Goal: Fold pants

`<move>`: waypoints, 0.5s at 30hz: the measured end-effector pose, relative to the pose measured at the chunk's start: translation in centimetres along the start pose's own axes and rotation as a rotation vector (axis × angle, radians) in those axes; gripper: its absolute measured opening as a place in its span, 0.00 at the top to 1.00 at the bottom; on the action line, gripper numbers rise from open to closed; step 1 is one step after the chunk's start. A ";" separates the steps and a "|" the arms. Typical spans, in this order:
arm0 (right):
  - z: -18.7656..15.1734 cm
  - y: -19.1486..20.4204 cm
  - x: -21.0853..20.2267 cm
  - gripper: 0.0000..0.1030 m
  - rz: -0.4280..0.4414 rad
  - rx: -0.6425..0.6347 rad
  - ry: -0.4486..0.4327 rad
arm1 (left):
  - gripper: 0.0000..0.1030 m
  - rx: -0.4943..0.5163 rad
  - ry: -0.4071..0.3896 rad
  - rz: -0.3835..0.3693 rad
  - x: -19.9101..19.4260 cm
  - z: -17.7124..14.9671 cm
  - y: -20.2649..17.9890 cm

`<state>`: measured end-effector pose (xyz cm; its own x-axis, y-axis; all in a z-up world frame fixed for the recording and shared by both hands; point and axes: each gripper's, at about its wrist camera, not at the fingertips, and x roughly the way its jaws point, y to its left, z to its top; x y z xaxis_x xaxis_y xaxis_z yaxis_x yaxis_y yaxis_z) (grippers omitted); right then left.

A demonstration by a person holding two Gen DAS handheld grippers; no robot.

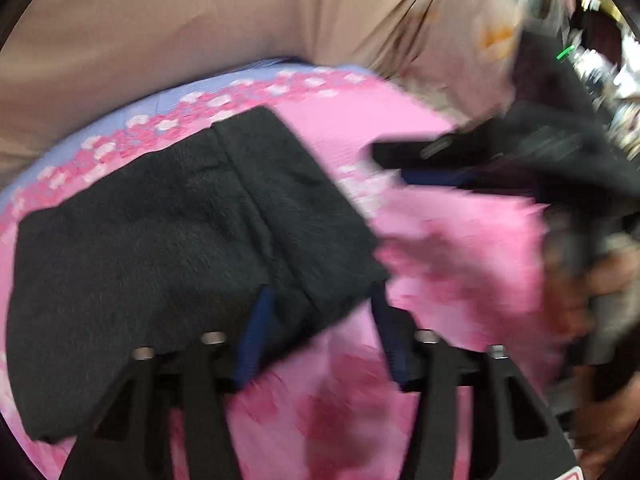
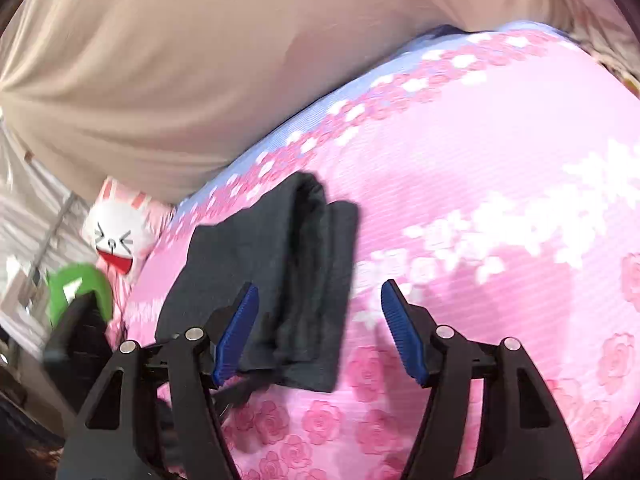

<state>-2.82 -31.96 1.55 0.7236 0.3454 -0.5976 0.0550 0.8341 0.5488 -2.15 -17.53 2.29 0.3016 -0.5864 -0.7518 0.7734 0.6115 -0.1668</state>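
Right gripper: jaws spread wide and empty, hovering just over the near right edge of the pants, one blue pad over the cloth, the other over bare bedspread.
Left gripper: jaws also apart, holding nothing; the near corner of the pants lies between its pads, though blur hides whether they touch.
Pants: dark grey, already folded into a compact stack of layers, lying flat on the pink flowered bedspread.
Handling: looks like soft, fuzzy knit, light and limp; the layers will likely slide apart if pinched at one ply only.
Where to hold: probably the thick folded edge, taking all layers at once, one gripper at each end.
Further back: a rabbit pillow at the bed's edge, and a beige curtain behind.
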 end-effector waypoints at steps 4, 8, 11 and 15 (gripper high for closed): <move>-0.7 1.5 2.7 0.39 0.008 -0.037 0.056 | 0.30 -0.060 -0.116 0.022 -5.4 0.0 2.3; -0.9 3.6 4.5 0.82 -0.058 -0.100 0.075 | 0.28 -0.179 -0.156 0.172 -8.2 -0.2 7.5; -0.5 5.0 1.6 0.85 0.023 -0.086 0.011 | 0.28 -0.319 -0.178 0.212 -9.9 -1.1 11.8; -1.3 4.0 2.2 0.80 -0.062 -0.067 0.014 | 0.28 -0.475 -0.184 0.216 -10.8 -2.8 16.2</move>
<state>-1.91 -27.29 1.69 0.7104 0.2976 -0.6377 0.0528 0.8811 0.4699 5.58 0.24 5.88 0.5510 -0.4786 -0.6836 0.3596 0.8754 -0.3230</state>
